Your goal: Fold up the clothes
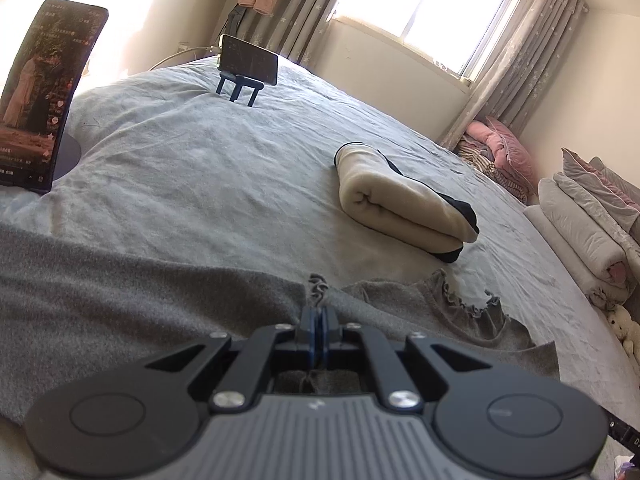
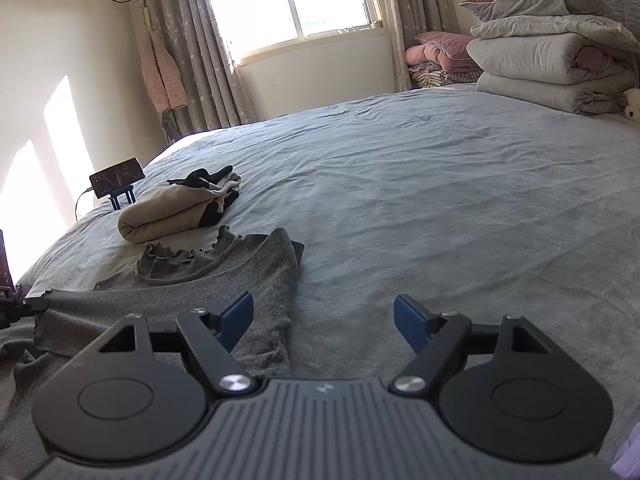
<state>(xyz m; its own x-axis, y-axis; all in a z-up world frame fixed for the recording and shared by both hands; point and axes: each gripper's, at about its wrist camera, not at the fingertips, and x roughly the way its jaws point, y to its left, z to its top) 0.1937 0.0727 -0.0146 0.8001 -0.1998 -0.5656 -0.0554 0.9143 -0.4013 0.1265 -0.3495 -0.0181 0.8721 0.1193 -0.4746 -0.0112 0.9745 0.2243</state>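
Across the near part of the bed point(image 2: 420, 184) the grey top point(image 2: 224, 280) lies spread, its long body running leftward from the right gripper point(image 2: 324, 318), whose fingers stand wide and empty beside its right edge. The left gripper point(image 1: 319, 320) pinches a ruffled edge, fingers closed on cloth.

Black claw point(image 2: 323, 318) w/ blue pads point(image 2: 240, 312), silver screws point(image 2: 235, 383).

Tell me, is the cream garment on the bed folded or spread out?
Folded. The cream garment lies as a compact rolled bundle with stacked layers, black trim showing at one end, apart from the grey top lying spread out nearer the camera.
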